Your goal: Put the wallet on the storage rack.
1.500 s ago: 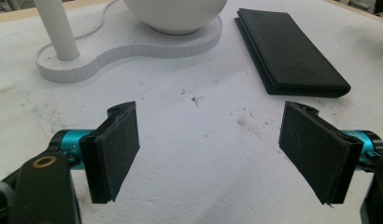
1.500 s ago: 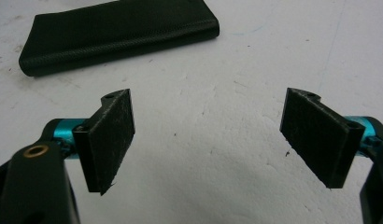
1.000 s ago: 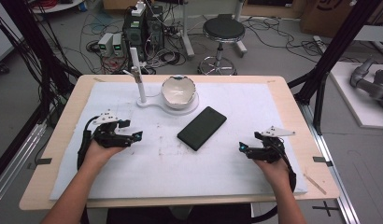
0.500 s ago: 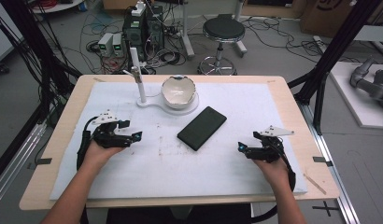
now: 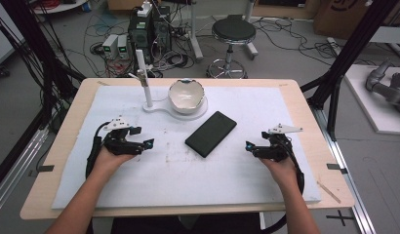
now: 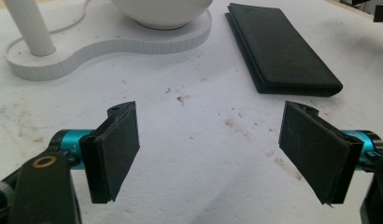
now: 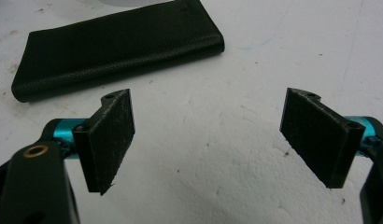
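High view: a black case lay flat and slantwise near the middle of the white mat, just in front of a white bowl seated on a white stand with an upright post. The left gripper rested on the mat to the case's left, the right gripper to its right, each held in a hand and pointed inward. Both stood apart from the case.

Left gripper view: the left gripper had its jaws spread wide with only bare, speckled mat between them. The black case lay ahead and to the right, untouched; the stand and the bowl's underside sat beyond.

Right gripper view: the right gripper likewise had its jaws spread wide, nothing gripped. The black case lay ahead and to the left, clear of both pads.
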### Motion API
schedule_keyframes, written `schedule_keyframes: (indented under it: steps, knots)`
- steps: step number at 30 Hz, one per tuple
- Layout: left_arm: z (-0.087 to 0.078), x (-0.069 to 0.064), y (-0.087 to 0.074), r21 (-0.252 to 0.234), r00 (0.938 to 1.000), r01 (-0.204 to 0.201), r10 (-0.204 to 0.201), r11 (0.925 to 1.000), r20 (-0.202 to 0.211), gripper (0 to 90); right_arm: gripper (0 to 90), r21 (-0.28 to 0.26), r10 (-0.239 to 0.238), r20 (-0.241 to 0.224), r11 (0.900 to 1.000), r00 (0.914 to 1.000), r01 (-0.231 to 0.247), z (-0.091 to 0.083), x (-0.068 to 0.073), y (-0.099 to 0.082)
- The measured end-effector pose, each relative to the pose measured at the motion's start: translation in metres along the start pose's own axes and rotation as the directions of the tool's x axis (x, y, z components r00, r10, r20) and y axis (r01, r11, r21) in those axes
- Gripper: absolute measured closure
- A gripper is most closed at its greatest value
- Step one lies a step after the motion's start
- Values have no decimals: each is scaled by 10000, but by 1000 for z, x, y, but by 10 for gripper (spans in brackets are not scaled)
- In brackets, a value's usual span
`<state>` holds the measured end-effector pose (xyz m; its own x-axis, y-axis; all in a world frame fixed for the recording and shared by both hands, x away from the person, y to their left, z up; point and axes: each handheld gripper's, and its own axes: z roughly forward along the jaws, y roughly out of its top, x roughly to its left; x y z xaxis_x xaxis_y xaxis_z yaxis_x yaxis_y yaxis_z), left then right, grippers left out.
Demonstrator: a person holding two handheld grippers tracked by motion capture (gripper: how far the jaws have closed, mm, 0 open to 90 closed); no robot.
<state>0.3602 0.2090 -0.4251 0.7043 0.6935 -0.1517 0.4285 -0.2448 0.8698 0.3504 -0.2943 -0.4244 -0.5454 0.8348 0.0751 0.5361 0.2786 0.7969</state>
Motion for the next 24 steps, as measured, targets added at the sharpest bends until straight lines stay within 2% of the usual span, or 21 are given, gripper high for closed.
schedule_keyframes:
  steps: [7,12,14,17,21,24]
  knots:
    - [13,-10,2,72,9996,45,-47,10000,294,202,179,319,-277,-23,9991,9996,277,6,8,3]
    - [28,-18,7,83,9987,175,-179,9998,481,212,179,117,-254,-80,9996,9996,254,0,10,3]
    - [31,-23,10,248,9989,-71,60,9997,454,217,179,80,-198,-82,9998,9998,199,-1,10,2]
    - [30,-25,13,170,9986,-196,187,9997,497,230,179,142,-67,-155,9999,9999,69,0,10,2]
    - [22,-21,14,118,9995,-222,219,9997,244,230,179,68,423,-352,9991,9985,-421,3,11,5]
    - [13,-16,13,12,9996,-275,275,9996,41,229,179,34,603,-494,9982,9970,-602,6,14,9]
